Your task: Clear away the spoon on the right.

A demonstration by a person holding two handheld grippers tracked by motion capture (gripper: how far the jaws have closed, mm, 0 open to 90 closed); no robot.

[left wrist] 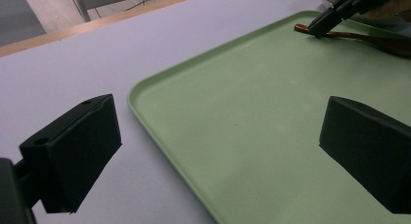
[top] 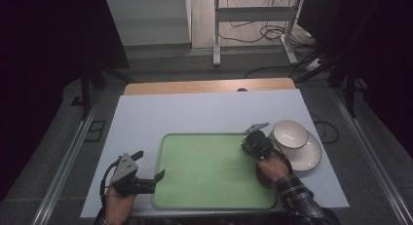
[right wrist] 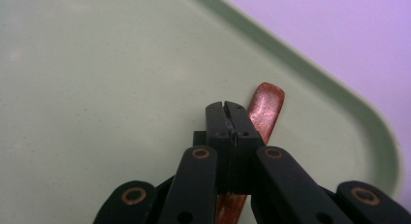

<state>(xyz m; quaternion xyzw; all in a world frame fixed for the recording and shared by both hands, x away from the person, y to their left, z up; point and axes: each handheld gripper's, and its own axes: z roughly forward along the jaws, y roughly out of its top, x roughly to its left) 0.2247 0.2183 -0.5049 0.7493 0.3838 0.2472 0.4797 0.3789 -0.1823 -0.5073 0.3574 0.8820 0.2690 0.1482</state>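
Broadly, the white table (top: 204, 110) carries everything, with a pale green tray (top: 209, 169) lying flat near the person's edge, and just off its far right corner a white bowl (top: 290, 132) stands on a white plate (top: 311, 159), touching neither gripper. That arrangement suggests the tray serves as the work surface while the dishes wait to one side, though what they are meant for cannot be told from this. The left gripper (top: 158, 178) rests low at the tray's near left edge, held level in the left hand (top: 119, 200) and pointing rightward along the table; in the left gripper view its two black jaws stand wide apart with nothing between them, one over the bare table and one over the tray, which reads as a waiting pose. The right gripper (right wrist: 227, 112) is angled steeply down over the tray's far right corner, the right hand (top: 272, 167) behind it and a plaid sleeve (top: 299, 198) trailing back toward the bottom edge. Its jaws are pressed together, and they appear to pinch the handle of a reddish-brown spoon (right wrist: 265, 107), whose flat end pokes out just past the tips. The spoon lies low along the tray near the rim; whether it touches the surface or is lifted slightly off it is hard to say. The pinch near the handle's end probably keeps the handle steady.
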